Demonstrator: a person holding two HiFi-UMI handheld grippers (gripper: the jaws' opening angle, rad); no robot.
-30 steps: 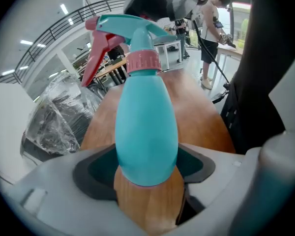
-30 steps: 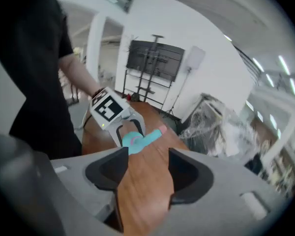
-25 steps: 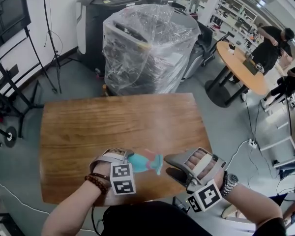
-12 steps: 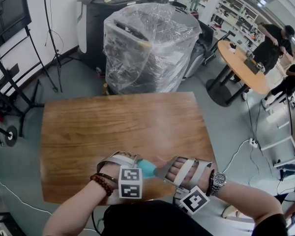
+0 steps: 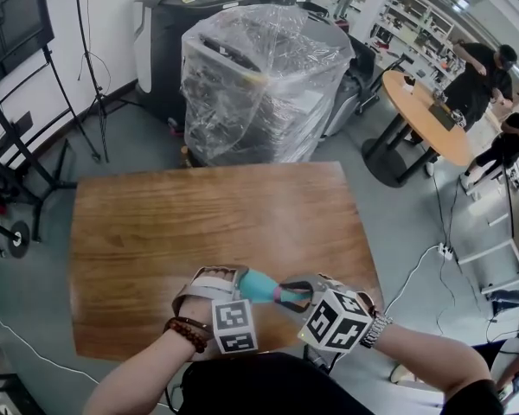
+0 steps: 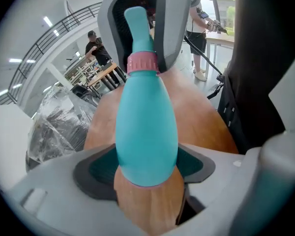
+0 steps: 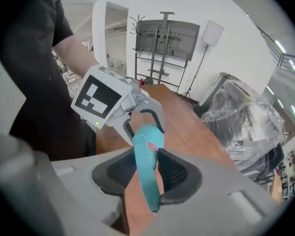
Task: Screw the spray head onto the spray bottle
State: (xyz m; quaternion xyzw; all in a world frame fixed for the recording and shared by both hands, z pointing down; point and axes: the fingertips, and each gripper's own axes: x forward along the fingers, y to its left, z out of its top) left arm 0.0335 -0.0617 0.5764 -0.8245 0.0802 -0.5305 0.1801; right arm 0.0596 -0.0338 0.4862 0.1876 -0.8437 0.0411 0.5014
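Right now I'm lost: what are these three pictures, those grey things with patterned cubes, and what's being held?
No robot: a person holds a grey claw in each hand. One picture comes from a camera on the person's head, looking down; the other two from cameras riding on the claws. The left claw grips the teal plastic spray bottle above the brown wooden table. The right claw has just been closing its jaws, now pinching the teal spray head with the pink collar. The cubes are part of the claws.
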